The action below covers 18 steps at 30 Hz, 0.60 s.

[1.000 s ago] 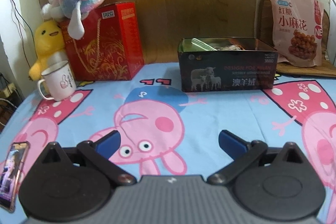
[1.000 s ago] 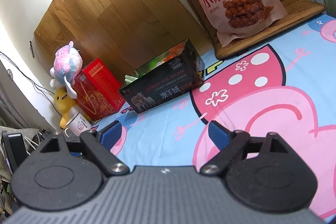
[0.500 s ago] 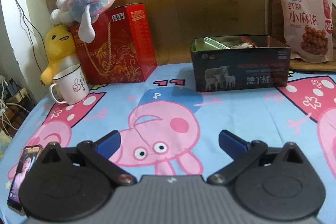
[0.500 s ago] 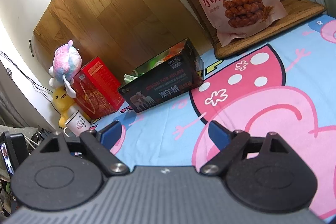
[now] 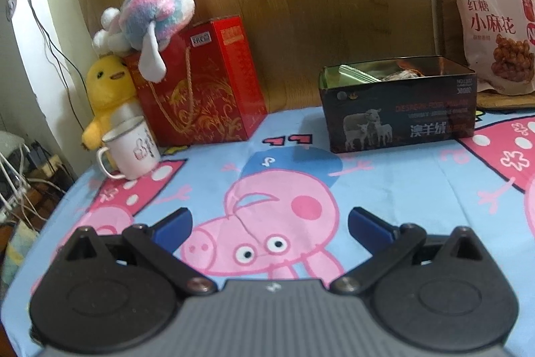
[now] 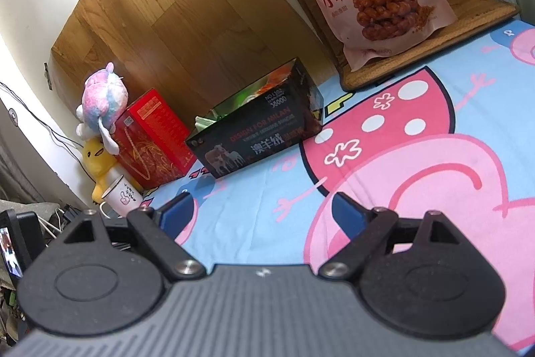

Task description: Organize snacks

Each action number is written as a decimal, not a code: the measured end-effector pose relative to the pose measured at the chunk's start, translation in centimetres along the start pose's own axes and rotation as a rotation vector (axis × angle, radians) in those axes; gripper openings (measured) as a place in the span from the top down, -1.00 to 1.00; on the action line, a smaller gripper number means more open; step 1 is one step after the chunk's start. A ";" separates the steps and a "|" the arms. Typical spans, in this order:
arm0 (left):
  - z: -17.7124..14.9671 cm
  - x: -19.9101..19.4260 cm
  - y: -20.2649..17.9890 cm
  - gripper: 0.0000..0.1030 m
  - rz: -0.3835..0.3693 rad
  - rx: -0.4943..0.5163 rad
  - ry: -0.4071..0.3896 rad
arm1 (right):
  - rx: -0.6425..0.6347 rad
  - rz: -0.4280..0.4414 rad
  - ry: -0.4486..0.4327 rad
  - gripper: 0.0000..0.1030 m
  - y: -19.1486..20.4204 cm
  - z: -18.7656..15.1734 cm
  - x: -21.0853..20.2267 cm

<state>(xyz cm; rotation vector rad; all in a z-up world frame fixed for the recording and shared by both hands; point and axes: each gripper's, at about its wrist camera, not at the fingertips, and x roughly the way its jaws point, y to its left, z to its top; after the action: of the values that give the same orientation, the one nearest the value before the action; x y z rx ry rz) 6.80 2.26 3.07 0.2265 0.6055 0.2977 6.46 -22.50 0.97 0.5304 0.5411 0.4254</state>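
A dark open tin with sheep on its side [image 5: 398, 109] stands at the back of the table, with snack packets inside; it also shows in the right wrist view [image 6: 257, 136]. A big pink bag of twisted snacks [image 5: 491, 32] leans upright at the back right on a woven mat [image 6: 434, 32]. My left gripper [image 5: 269, 225] is open and empty, low over the cartoon tablecloth, well short of the tin. My right gripper [image 6: 264, 209] is open and empty too, in front of the tin.
A red gift bag [image 5: 204, 86] with a pink plush toy [image 5: 153, 12] on it stands at the back left, beside a yellow plush duck [image 5: 107, 89] and a white mug [image 5: 128, 153]. The table's left edge drops to cables. A wooden board backs the table.
The left gripper has swung left and drawn back, so the tin and bag shift right in its view and the phone has left it. The right gripper has barely moved.
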 end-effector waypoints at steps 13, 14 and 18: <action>0.1 -0.4 -0.2 -1.00 0.107 0.078 -0.079 | 0.008 -0.001 0.008 -0.78 -0.2 0.0 0.1; 0.1 -0.3 -0.2 -1.00 0.107 0.079 -0.077 | 0.008 0.000 0.009 -0.78 -0.2 0.0 0.1; 0.0 -0.2 -0.2 -1.00 0.106 0.077 -0.068 | 0.008 0.000 0.007 -0.78 -0.2 0.0 0.1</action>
<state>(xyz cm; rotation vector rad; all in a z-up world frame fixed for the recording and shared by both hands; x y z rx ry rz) 6.69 2.05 3.13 0.3426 0.5393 0.3680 6.56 -22.56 0.82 0.5370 0.5502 0.4251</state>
